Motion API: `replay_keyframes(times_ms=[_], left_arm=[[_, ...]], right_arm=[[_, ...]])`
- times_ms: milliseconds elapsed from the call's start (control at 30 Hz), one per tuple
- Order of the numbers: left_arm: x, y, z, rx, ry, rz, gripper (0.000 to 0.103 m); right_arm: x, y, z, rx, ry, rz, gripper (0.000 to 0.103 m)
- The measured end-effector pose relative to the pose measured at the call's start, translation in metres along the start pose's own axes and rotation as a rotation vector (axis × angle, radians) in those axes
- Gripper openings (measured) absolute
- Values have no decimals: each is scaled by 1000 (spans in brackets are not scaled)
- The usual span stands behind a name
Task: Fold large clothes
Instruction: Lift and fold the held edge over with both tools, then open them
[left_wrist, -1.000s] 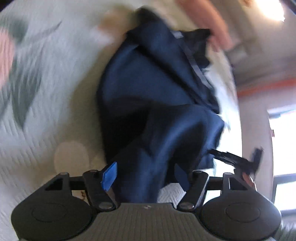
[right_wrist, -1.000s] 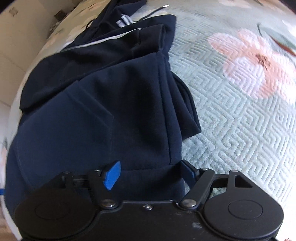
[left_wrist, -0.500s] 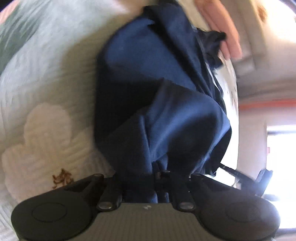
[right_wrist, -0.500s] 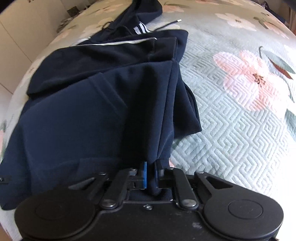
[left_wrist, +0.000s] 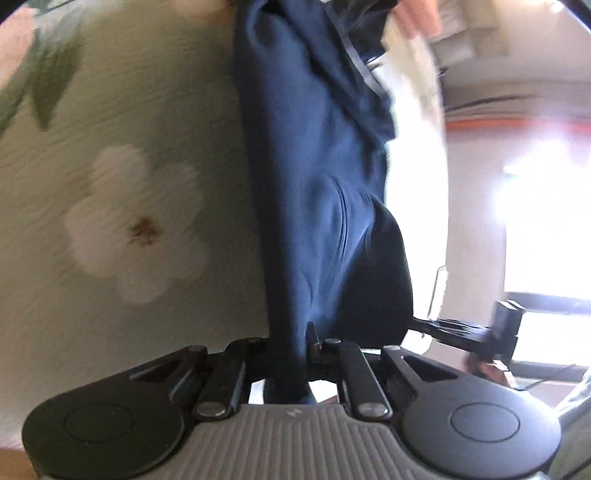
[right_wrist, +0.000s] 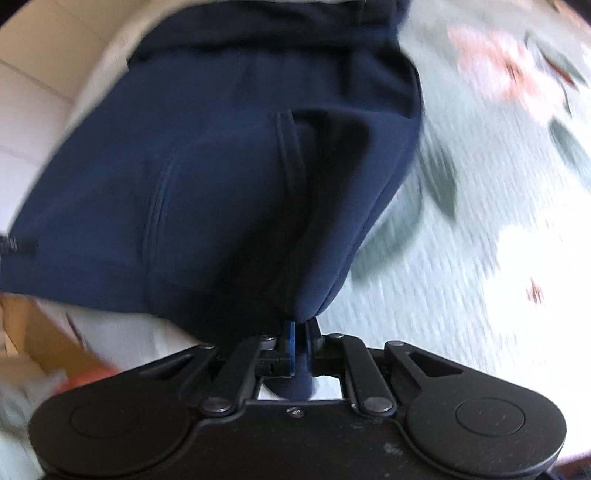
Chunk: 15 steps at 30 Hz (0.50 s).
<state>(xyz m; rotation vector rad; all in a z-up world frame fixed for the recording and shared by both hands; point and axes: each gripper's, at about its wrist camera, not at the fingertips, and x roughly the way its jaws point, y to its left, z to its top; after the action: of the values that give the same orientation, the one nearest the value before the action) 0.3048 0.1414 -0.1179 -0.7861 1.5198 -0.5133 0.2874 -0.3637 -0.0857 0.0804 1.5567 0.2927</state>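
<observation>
The right gripper (right_wrist: 298, 345) is clamping a bunched fold of the navy garment (right_wrist: 221, 192) at six o'clock, blue pads (right_wrist: 291, 347) squeezing the cloth between them. The fabric is spreading toward twelve and nine o'clock. The floral bedspread (right_wrist: 480, 221) is showing at three o'clock, blurred, pink blossom at one o'clock.

One navy garment (left_wrist: 317, 192); two grippers: left (left_wrist: 300, 341), right (right_wrist: 300, 341); one floral bedspread (left_wrist: 122, 184).
</observation>
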Motion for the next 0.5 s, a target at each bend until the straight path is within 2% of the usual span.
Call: replay_keyframes(times_ms=[33,133,200,233,300,333,367,400,467,500], left_arm=[[1,7,1,-6,11,39,10],[13,28,12,-15,21,135,13],[23,40,17,-23,52,197,16],[27,44,18,-20,79,229,19],[25,50,18,-18,112,263,25],[20,51,20,-23,111,276,29],[14,51,25,-31,94,285,29],[7,49,32,-34,69,293,29],[-12,32,57,-2,-39,287,34],[-17,23,68,29,-79,285,37]], right_arm=[[3,-5,-8,28,39,-2,8],[28,-17,-24,135,139,65,8],[45,-14,-27,122,191,44,8],[47,-13,-24,98,183,29,8],[35,-17,-3,86,84,26,9],[26,-21,11,91,19,31,23],[18,-26,31,92,-52,35,41],[10,-29,55,80,-129,40,42],[3,-25,118,36,-268,42,43],[1,-25,149,11,-326,36,49]])
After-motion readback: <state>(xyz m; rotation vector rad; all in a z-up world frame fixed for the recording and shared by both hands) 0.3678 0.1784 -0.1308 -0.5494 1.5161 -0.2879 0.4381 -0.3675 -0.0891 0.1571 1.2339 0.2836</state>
